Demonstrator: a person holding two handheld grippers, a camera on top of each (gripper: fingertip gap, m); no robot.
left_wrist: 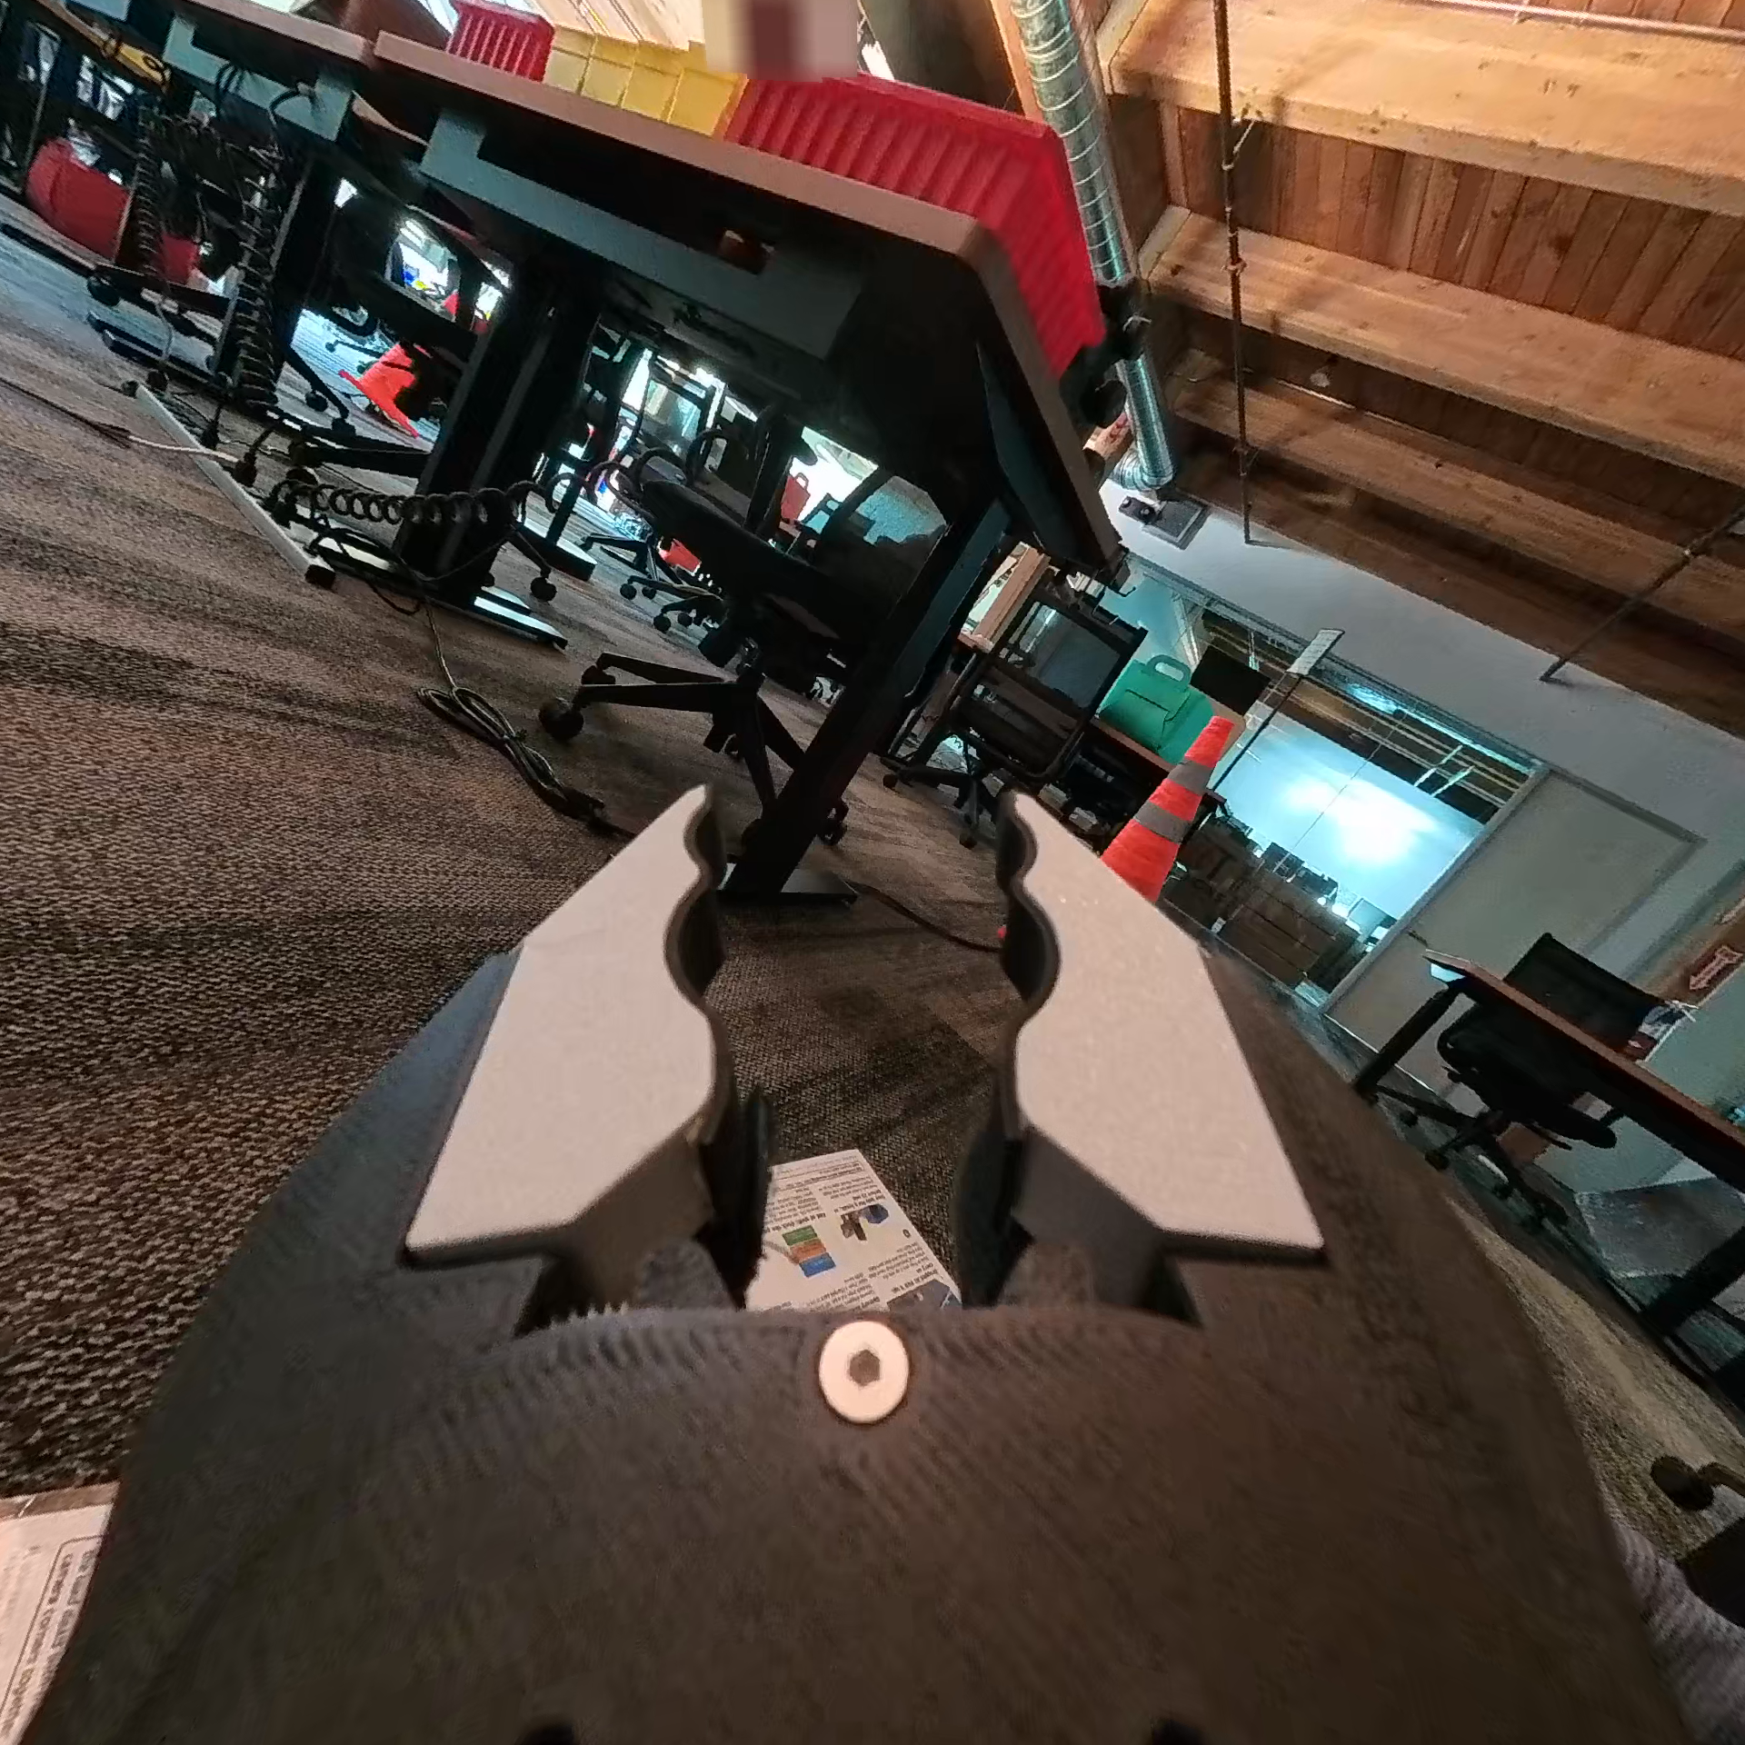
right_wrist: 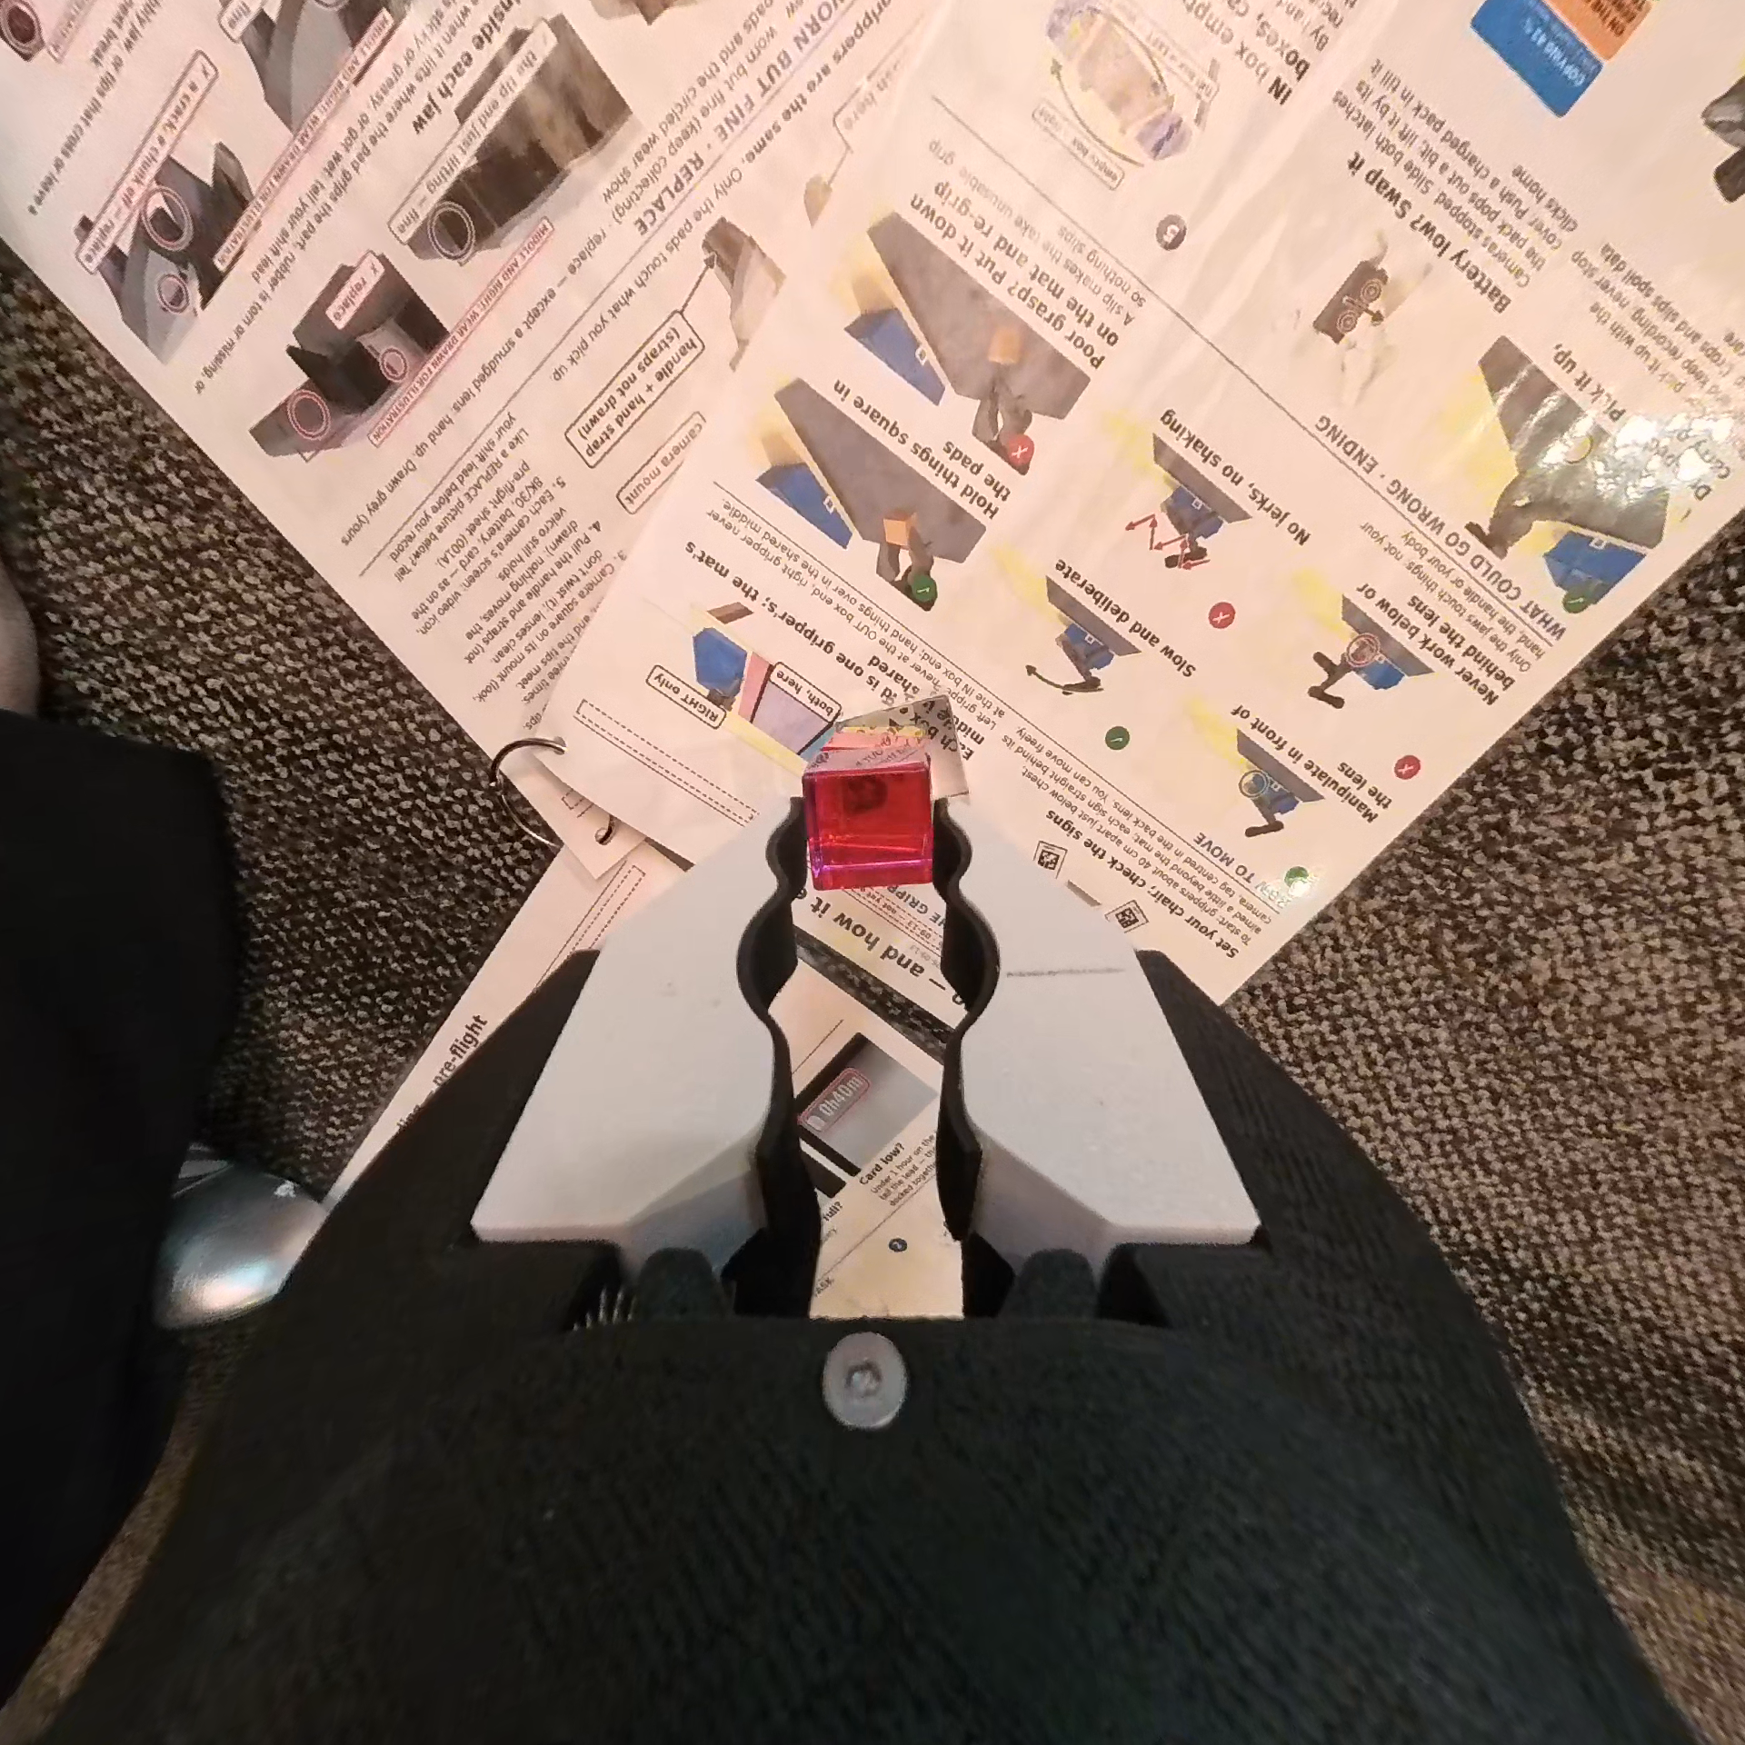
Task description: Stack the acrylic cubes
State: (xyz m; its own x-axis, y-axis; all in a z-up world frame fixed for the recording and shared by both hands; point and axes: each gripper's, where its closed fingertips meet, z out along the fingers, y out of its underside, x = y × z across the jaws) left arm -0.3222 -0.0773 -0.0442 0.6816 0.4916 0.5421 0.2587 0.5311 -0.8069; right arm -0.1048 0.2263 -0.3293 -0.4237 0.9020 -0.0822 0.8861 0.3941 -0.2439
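My right gripper (right_wrist: 867,831) is shut on a small clear cube (right_wrist: 864,826) that shows red on its near face. Both black pads (right_wrist: 788,855) press on its sides at the fingertips. It is held a little above printed instruction sheets (right_wrist: 1086,453) that lie on the carpet. My left gripper (left_wrist: 855,831) is open and empty. It sits low over the carpet (left_wrist: 236,850) and looks along the floor toward a black desk leg (left_wrist: 850,755). A printed sheet (left_wrist: 831,1218) shows below its fingers.
A metal binder ring (right_wrist: 529,793) joins the sheets at the left. A dark sleeve or trouser (right_wrist: 94,991) fills the left edge. In the left wrist view stand desks with red and yellow bins (left_wrist: 906,151), office chairs (left_wrist: 736,604), floor cables (left_wrist: 510,746) and an orange cone (left_wrist: 1171,803). Tip to tip, the grippers are about 45 cm apart.
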